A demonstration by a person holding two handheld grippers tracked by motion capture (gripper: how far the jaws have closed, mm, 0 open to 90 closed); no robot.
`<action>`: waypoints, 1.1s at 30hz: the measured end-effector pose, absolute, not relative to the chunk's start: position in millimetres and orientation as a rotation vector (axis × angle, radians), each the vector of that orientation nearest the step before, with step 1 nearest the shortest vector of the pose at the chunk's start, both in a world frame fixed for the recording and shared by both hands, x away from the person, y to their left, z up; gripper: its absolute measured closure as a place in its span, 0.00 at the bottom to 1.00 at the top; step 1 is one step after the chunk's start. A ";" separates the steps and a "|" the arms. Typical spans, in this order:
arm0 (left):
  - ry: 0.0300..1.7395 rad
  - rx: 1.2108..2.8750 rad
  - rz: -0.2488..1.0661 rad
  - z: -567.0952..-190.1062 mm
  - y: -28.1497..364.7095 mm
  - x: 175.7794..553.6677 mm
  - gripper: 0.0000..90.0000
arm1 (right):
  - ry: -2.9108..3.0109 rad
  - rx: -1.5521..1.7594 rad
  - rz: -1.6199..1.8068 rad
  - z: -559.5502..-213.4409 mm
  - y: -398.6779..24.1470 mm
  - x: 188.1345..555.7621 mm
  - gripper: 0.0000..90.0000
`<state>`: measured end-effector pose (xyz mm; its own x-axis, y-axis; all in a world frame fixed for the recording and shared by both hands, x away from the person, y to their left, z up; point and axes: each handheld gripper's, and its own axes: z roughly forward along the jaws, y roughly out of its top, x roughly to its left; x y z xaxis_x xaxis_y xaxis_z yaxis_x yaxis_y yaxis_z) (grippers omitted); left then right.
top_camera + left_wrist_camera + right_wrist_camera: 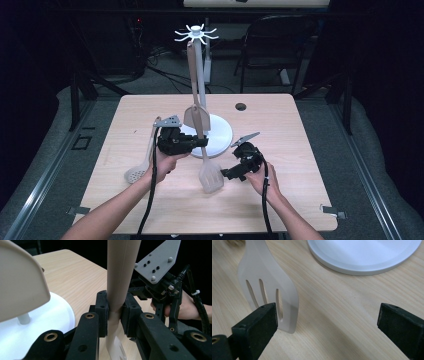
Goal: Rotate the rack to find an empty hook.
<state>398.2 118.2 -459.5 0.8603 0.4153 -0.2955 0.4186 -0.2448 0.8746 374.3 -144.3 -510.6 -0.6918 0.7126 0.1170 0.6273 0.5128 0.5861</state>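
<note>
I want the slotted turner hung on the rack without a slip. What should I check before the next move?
1. Left gripper clamped on the slotted turner handle: ok.
2. Turner blade clear of the table: cannot tell.
3. Right gripper open, its jaws apart and gripping nothing: ok.
4. Free hook on the rack: cannot tell; one utensil hangs there.
5. Skimmer out of the way, at the left on the table: ok.

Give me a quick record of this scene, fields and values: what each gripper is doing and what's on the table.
left gripper: jaws shut on the handle of the slotted spatula
right gripper: jaws open, beside the spatula blade
spatula: upright, blade down near the table
rack: white stand on round base, one beige utensil hanging
skimmer: lying on table at left
</note>
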 end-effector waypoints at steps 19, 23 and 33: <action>0.590 1.907 0.076 -441.4 113.7 408.6 0.86 | 2.606 1.141 0.889 -510.5 -146.5 376.0 0.03; 0.578 1.920 0.086 -437.0 112.3 411.0 0.86 | 2.603 1.141 0.892 -511.3 -146.1 376.1 0.03; 0.568 1.932 0.099 -430.4 110.0 417.1 0.86 | 2.619 1.147 0.877 -511.3 -145.2 376.1 0.04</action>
<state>417.1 110.0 -430.4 0.8830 0.4305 -0.1870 0.3422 -0.3177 0.8843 376.1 -145.2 -511.3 -0.6962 0.7119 0.0922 0.6238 0.5363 0.5685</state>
